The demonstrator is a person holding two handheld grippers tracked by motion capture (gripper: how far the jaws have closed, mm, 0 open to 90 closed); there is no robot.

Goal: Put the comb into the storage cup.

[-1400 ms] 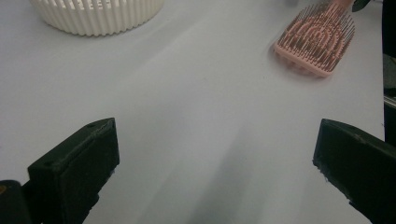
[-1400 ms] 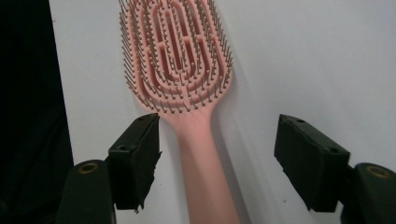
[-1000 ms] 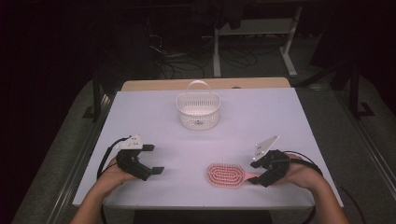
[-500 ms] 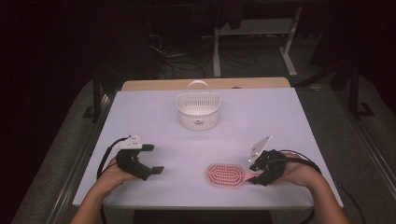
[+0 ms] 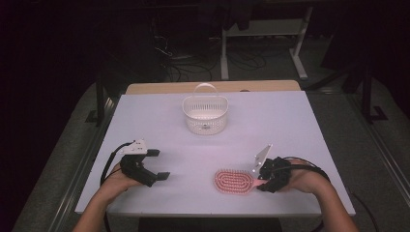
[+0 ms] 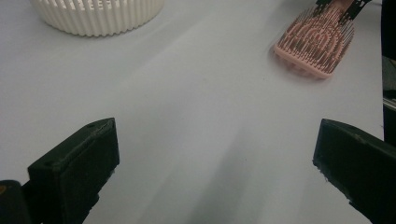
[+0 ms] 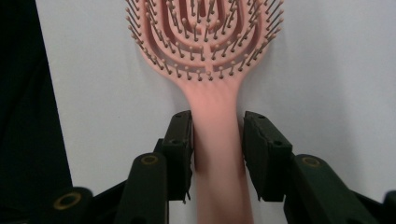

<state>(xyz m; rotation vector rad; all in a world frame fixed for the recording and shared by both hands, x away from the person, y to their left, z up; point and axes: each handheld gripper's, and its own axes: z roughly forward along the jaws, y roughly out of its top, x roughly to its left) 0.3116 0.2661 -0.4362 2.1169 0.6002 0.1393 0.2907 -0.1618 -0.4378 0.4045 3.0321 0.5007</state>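
Now | right gripper: jaws have just been closing around pink hairbrush handle, narrow gap on one side, not yet clamped | brush head just ahead, flat on table | left gripper: apart, idle | lift likely next

From my seat the high view reads dim around the edges; the room behind the table sinks into near black, while the tabletop itself is evenly lit, probably from overhead; shadows under the white basket are faint and soft. The picture is grainy, with a slight pinkish cast. In the left gripper view the near jaws are soft and out of focus; the pink hairbrush farther off is sharper. In the right gripper view the brush handle looks blurred low in the frame; bristles are crisp; no glare anywhere.
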